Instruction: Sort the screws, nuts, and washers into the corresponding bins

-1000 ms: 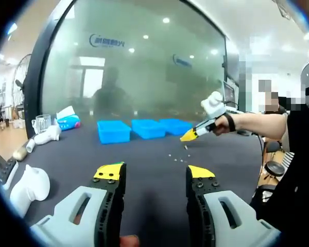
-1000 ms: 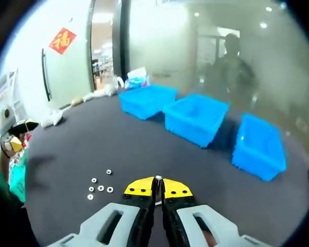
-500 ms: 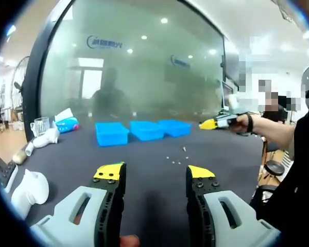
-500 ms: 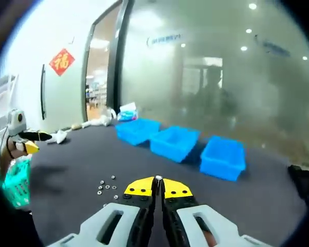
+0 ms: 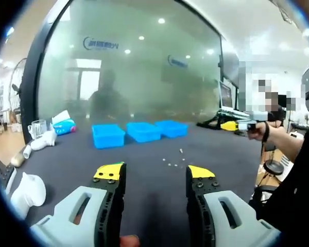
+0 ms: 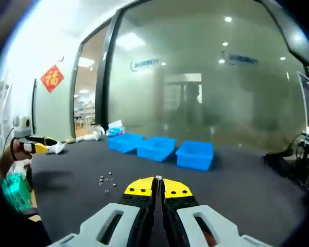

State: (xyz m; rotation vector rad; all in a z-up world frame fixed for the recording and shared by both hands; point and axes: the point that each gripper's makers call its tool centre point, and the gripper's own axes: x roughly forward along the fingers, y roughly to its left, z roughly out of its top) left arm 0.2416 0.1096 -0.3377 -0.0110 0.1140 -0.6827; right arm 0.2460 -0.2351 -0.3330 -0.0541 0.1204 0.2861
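The right claw (image 6: pixel 157 186) has lifted up and away from the small fasteners (image 6: pixel 107 181), its tips pinching a screw (image 6: pixel 157 179). The left claw (image 5: pixel 155 174) hangs spread above the dark surface (image 5: pixel 144 159). Three blue bins (image 6: pixel 160 149) sit ahead, beyond the fasteners.

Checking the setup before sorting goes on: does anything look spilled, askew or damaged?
Nothing looks damaged. The three blue plastic bins stand upright in a row on the dark table. The small loose metal parts lie scattered beside them, as expected. The right gripper pinches a small metal piece.
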